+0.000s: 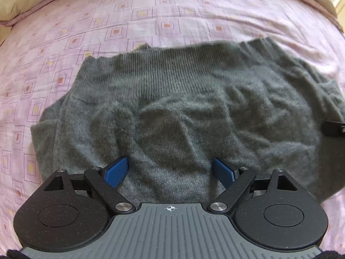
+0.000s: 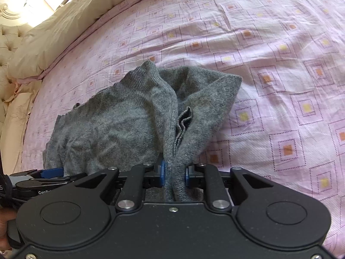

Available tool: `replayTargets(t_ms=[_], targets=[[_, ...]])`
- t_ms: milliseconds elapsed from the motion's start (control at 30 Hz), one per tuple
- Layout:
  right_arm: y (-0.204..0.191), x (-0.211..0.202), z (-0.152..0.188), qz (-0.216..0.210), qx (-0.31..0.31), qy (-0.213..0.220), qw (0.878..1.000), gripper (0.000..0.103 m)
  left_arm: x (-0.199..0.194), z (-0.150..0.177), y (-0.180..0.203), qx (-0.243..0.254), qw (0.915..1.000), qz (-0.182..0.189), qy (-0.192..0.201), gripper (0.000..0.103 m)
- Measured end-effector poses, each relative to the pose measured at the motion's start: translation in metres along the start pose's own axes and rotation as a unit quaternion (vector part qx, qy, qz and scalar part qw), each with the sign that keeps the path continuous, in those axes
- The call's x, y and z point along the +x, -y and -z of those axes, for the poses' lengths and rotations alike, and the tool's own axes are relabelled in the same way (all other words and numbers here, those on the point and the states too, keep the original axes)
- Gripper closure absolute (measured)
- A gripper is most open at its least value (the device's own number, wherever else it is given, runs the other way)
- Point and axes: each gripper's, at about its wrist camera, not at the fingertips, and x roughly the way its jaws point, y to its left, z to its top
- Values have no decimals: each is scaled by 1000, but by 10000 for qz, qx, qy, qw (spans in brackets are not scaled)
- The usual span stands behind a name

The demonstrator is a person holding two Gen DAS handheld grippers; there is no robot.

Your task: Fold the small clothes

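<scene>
Grey sweater (image 1: 172, 108) lies rumpled on the pink bedsheet (image 1: 151, 21). Left gripper (image 1: 170, 172) hovers over its near edge, jaws spread wide, holding nothing. Right gripper (image 2: 174, 172) is clamped on a bunched fold of sweater.

A bed (image 1: 194, 17) carries everything, covered by a pink sheet (image 2: 280, 69) printed with small squares. A grey knit (image 1: 172, 99) lies rumpled on the sheet. Cream bedding (image 2: 56, 28), perhaps a quilt, lies along the sheet's far edge.
</scene>
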Motion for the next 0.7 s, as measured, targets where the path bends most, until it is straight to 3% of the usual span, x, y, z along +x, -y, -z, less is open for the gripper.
replayTargets(t_ms=[267,467,700], targets=[[-62,-32,-5,30,-349,219,9991,79,-58,19,-63,-420,9971,183,607,19],[-138,-35,2,-63,-885,152,9959,80,-74,53,-120,-766,9958,153,476,19],[-218,-3,27,-153,-1352,-125,9906,80,-76,92,-174,-1144,9931,143,223,19]])
